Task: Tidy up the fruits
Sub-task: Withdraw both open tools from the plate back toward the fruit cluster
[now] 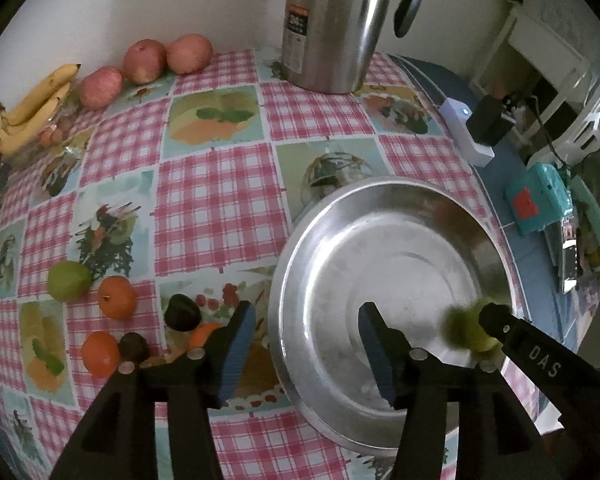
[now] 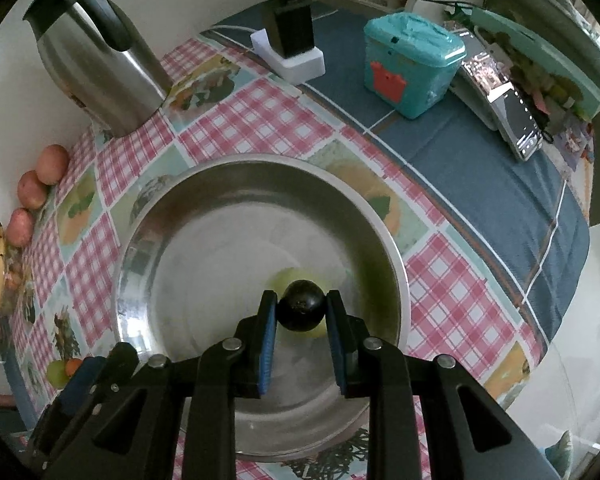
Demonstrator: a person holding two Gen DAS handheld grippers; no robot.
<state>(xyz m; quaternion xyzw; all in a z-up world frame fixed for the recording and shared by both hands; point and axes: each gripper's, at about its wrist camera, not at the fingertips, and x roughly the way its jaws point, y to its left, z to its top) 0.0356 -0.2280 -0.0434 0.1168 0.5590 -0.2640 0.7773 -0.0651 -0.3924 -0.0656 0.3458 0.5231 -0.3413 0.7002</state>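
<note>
1. While I am holding the right tool (image 2: 301, 312) over the steel bowl (image 2: 148, 216), its pads are pinched narrow on a dark round fruit (image 2: 302, 310), and I judge this to be the drop-off step for that piece.
2. I am seeing a pale green fruit (image 2: 288, 278) directly beneath the dark one; it looks blurred, and I cannot tell whether it is resting on the bowl floor or rolling.
3. I am keeping the left tool (image 1: 306, 344) spread wide and holding nothing, one pad hanging outside the bowl's rim and the other over its floor.
4. From the left wrist view, the same green fruit (image 1: 466, 328) is showing at about four o'clock in the bowl (image 1: 300, 248), just beside the tip of the right tool (image 1: 496, 316).
5. Loose fruit is waiting on the checked surface (image 1: 220, 200) at around eight o'clock from the bowl: a green fruit (image 1: 69, 286), two oranges (image 1: 117, 297) (image 1: 100, 353), and two dark fruits (image 1: 183, 312) (image 1: 133, 346). A third orange piece (image 1: 204, 334) is peeking out behind the left pad.
6. Far off at ten o'clock, three reddish apples (image 1: 144, 61) and a bunch of bananas (image 1: 32, 108) are lying against the wall, with a steel jug (image 1: 332, 28) at twelve.
7. My next move, as I judge it, is lowering the right tool a little and easing its pads apart so the dark fruit settles beside the green one instead of striking it.
8. After that I am expecting to send the empty left tool toward the nearest dark fruit at eight o'clock.
</note>
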